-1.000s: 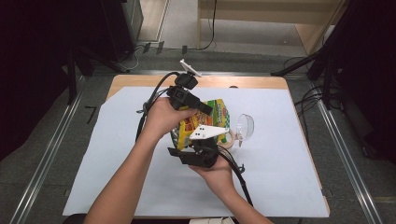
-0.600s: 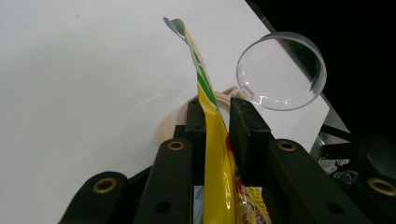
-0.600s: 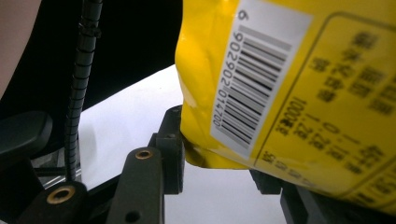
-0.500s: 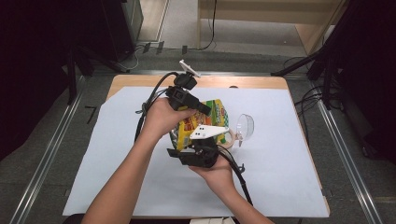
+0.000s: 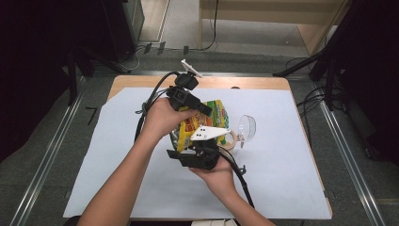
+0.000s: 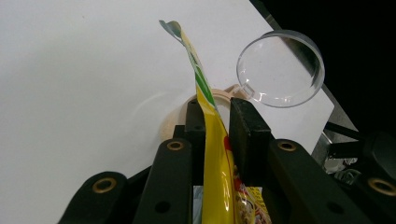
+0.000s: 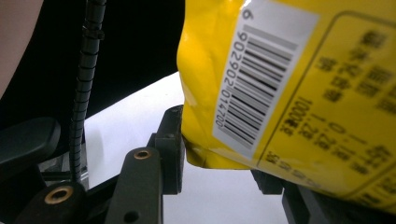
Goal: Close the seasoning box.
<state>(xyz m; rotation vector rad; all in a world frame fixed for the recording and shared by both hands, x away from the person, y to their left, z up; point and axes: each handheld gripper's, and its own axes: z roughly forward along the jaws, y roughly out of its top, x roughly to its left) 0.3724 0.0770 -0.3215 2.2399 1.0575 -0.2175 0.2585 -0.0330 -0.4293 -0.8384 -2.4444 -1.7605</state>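
1. Movement since a second ago: almost none. Both hands and the yellow snack bag (image 5: 201, 123) sit where they were in the high view.
2. Left claw (image 6: 215, 122): clamped flat on the bag's upper seam (image 6: 205, 100), the foil pinched between both pads.
3. Right claw (image 7: 219, 154): jaws set either side of the bag's bottom corner (image 7: 205, 154). One pad stands just beside the foil; the other is hidden behind the bag, so whether it grips cannot be told.
4. Bag position: held up off the bench (image 5: 282, 155) between the two claws, over the white sheet near its middle.
5. Nearby items: clear plastic cup (image 5: 247, 128) lying on its side just to the right; tan ring of tape (image 5: 229, 140) on the sheet below the bag.
6. Step in hand, as judged: opening the bag by pulling it apart.
7. Handling notes: seat the right claw well onto the foil before pulling, not on the bare edge. Keep the left pinch close to the seam. Pull steadily, apart and slightly twisted, with the mouth upward, so the contents stay in when the foil gives.
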